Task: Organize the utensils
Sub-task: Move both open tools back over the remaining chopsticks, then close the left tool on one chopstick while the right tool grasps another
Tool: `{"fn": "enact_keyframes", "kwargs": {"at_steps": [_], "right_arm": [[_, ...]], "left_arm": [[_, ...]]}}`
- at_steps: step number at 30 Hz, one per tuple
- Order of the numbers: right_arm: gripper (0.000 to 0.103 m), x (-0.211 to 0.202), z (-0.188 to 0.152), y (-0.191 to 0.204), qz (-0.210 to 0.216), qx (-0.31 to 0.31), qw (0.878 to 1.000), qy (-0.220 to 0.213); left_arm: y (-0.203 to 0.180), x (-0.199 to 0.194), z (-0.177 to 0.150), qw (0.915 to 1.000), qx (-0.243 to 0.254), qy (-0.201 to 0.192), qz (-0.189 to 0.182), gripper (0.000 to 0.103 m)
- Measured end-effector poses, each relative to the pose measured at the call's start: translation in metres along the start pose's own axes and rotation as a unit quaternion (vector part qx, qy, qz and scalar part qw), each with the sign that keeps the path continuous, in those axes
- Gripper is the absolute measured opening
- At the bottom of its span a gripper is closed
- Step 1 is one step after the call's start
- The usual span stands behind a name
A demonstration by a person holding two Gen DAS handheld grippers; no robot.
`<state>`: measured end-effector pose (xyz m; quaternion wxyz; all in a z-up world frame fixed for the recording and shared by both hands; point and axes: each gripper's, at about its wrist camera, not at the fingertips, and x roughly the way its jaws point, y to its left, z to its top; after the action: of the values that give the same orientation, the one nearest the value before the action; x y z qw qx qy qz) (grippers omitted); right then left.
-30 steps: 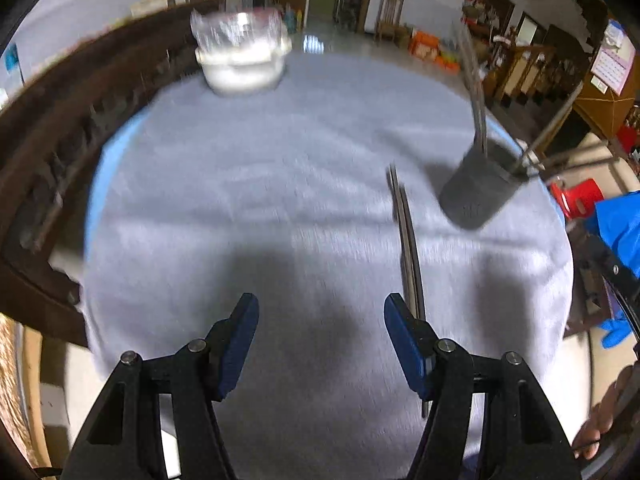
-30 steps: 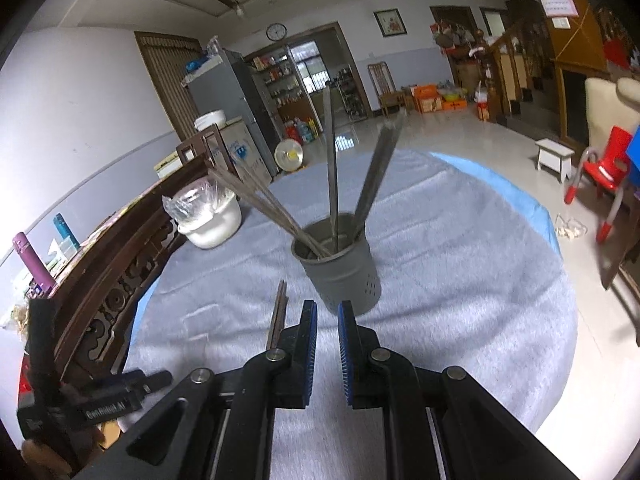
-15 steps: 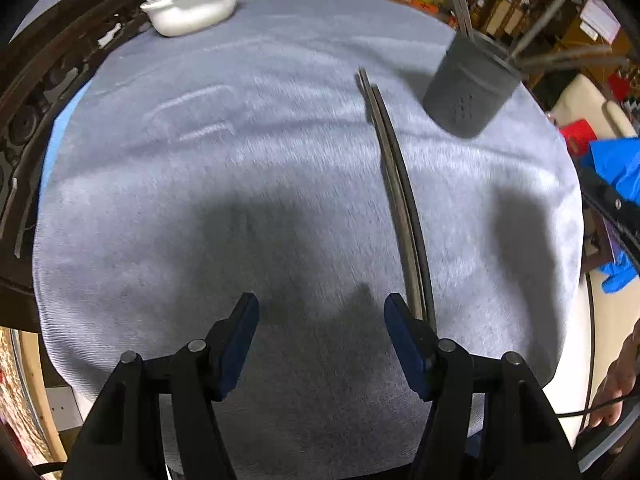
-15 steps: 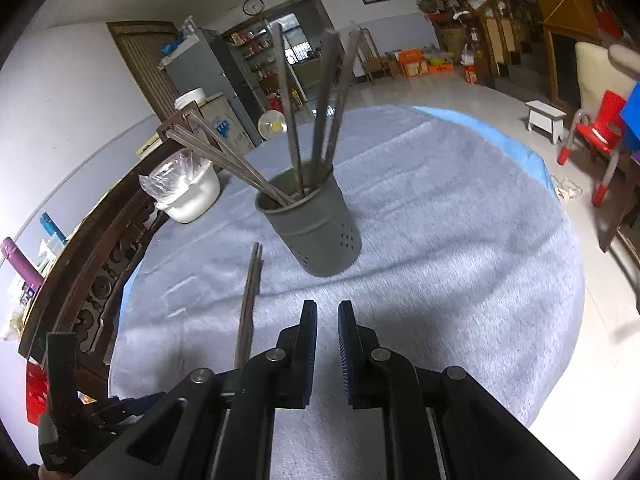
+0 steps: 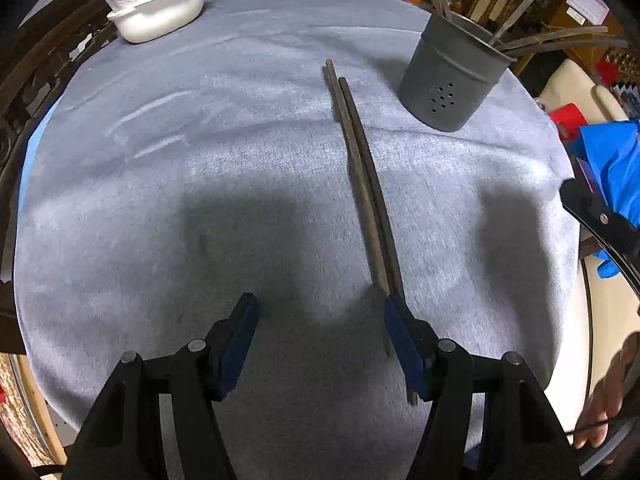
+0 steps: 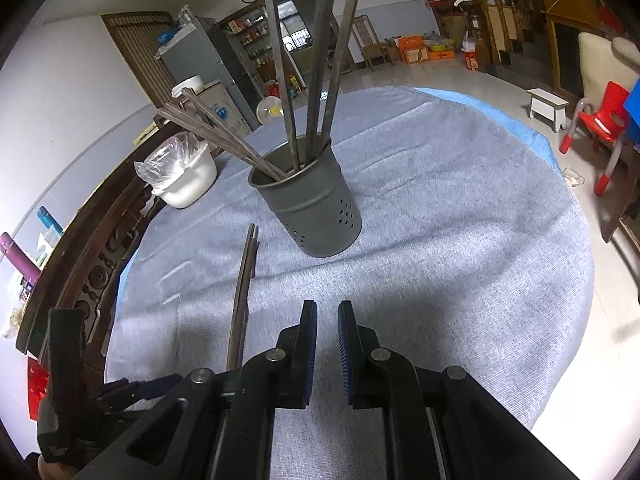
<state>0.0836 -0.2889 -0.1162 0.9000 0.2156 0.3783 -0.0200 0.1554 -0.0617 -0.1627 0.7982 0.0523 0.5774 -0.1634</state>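
Observation:
Two dark chopsticks (image 5: 362, 168) lie side by side on the grey tablecloth (image 5: 160, 208), running from near my left gripper toward a grey perforated holder (image 5: 450, 80). My left gripper (image 5: 320, 312) hangs open just above the cloth, its right finger over the near ends of the pair, nothing between the pads. In the right wrist view the holder (image 6: 308, 206) stands upright with several chopsticks (image 6: 320, 80) leaning in it, and the loose pair (image 6: 242, 296) lies to its left. My right gripper (image 6: 327, 316) is shut and empty, in front of the holder.
A white lidded pot with a plastic bag on it (image 5: 156, 8) sits at the far left edge of the round table; the same pot (image 6: 180, 176) shows in the right view. A carved dark wooden chair back (image 6: 92, 264) borders the left side. A red child's chair (image 6: 600, 128) stands on the floor to the right.
My left gripper has sunk toward the cloth and tipped downward, so the loose pair now fills more of its view. The right gripper dropped slightly. Neither gripper's jaws moved.

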Motion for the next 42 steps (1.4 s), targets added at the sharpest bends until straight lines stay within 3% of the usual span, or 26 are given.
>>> {"fn": "enact_keyframes", "kwargs": {"at_steps": [17,24,28,32,35,42], "right_arm": [[0.013,0.001,-0.001,0.001,0.001,0.001,1.000,0.002],[0.013,0.002,-0.001,-0.001,0.001,0.000,1.000,0.004],[0.013,0.003,-0.001,-0.001,0.001,0.000,1.000,0.005],[0.013,0.004,-0.002,0.001,0.001,0.001,1.000,0.007],[0.013,0.005,-0.003,0.006,0.001,-0.006,1.000,0.011],[0.013,0.010,-0.004,0.015,0.011,-0.023,0.999,0.029]], "left_arm": [[-0.002,0.023,0.058,0.9996,-0.008,0.027,0.002,0.068],[0.009,0.030,0.095,0.9985,-0.041,0.036,-0.005,0.068],[0.014,0.029,0.104,0.9990,-0.035,0.026,-0.002,0.054],[0.018,0.026,0.110,0.9979,-0.037,0.026,-0.046,0.014],[0.022,0.023,0.110,0.9979,-0.039,0.024,-0.046,0.008],[0.052,0.018,0.104,0.9957,-0.039,0.049,-0.069,0.006]]}}
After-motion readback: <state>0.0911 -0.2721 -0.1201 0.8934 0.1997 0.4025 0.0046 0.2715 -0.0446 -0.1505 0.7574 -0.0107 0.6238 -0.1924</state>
